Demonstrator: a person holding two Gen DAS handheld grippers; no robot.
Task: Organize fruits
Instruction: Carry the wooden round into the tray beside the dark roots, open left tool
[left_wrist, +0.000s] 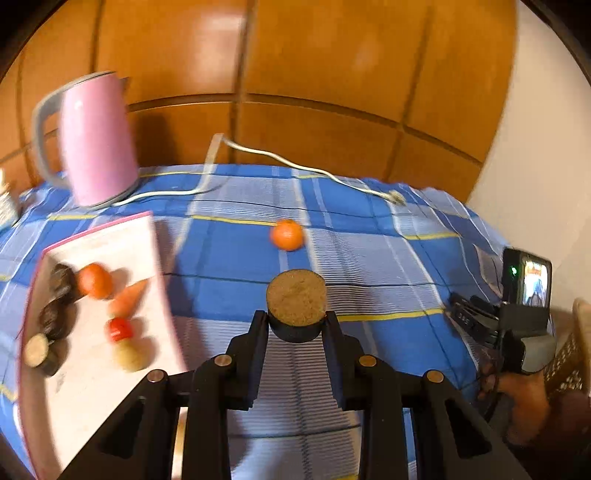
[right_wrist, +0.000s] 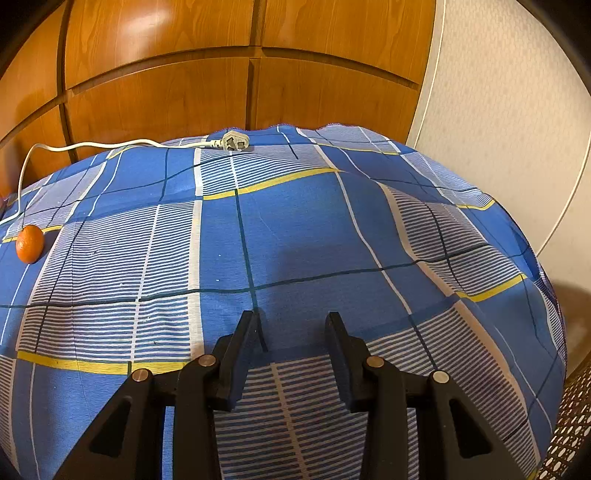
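We've got the left hand-held gripper (left_wrist: 296, 325) clamped on a dark-skinned eggplant slice (left_wrist: 296, 308), lifted off the bench (left_wrist: 369, 258). It's pinched only at the fingertips, so it could slip. Our right hand-held gripper (right_wrist: 291, 328) sits empty, jaws apart; a tangerine (left_wrist: 287, 235) waits straight ahead.

No readable text, labels, brands or numbers in either view. The small lit screen (left_wrist: 534, 282) on the device at the right edge of the left wrist view shows only a blurred picture, too small to read.
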